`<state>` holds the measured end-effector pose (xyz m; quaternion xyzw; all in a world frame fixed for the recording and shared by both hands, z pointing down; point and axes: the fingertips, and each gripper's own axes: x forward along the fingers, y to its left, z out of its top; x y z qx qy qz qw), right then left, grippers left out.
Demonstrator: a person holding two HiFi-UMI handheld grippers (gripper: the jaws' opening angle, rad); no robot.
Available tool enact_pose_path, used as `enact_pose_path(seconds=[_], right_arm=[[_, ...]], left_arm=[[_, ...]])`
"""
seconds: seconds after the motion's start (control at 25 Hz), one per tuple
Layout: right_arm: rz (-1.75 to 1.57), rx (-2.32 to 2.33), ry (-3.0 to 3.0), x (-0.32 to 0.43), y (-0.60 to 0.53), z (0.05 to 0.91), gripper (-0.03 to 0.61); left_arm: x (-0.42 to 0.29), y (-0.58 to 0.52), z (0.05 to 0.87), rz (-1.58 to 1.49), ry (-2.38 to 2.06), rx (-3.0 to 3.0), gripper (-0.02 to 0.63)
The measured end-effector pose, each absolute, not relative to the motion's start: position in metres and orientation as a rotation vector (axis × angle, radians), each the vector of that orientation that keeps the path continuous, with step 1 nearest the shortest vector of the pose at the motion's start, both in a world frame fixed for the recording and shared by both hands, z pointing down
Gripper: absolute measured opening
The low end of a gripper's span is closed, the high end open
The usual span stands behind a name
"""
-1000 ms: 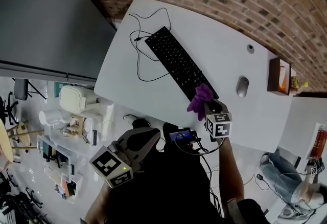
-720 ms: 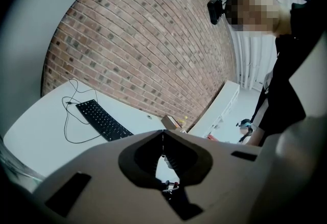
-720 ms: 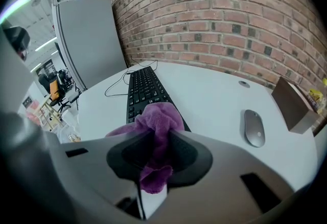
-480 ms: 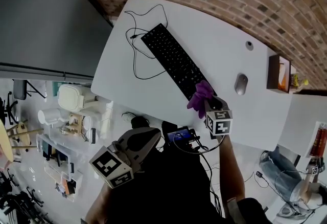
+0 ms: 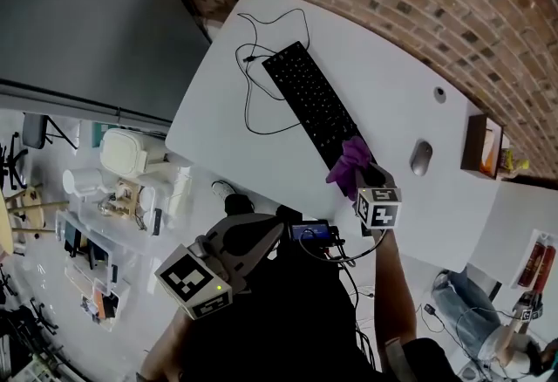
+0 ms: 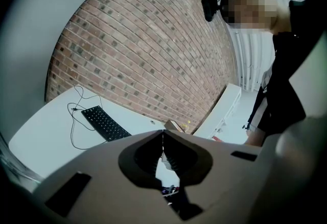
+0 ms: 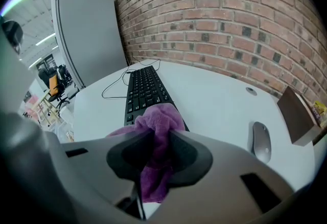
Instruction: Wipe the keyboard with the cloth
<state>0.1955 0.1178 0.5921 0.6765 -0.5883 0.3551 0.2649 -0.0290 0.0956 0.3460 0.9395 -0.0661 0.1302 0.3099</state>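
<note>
1. Right gripper — jaws clamped on the purple cloth, which sits at the near end of the black keyboard.
2. Left gripper — jaws pressed together, nothing between them, well apart from the white table.

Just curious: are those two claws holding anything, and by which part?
The right gripper pinches the purple cloth by a bunched-up fold, with cloth showing on both sides of the jaws. The left gripper is shut on nothing.

A white counter carries a black keyboard. Its cable loops just beside the keyboard. A mouse lies near the keyboard's end.
</note>
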Motion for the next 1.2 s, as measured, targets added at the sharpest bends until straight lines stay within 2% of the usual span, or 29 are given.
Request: enact_pose_path(seconds=[0.44,1.2], right_arm=[[0.898,1.805,-1.589,0.187,0.066,0.594,0.094],[0.813,1.791,-1.59,0.177,-0.016,0.593,0.094]], left_arm=[[-0.07,0.071,0.351,0.328,-0.247,2.451,0.015],[-0.1,0.028,0.351,0.266,-0.273,2.435,0.015]])
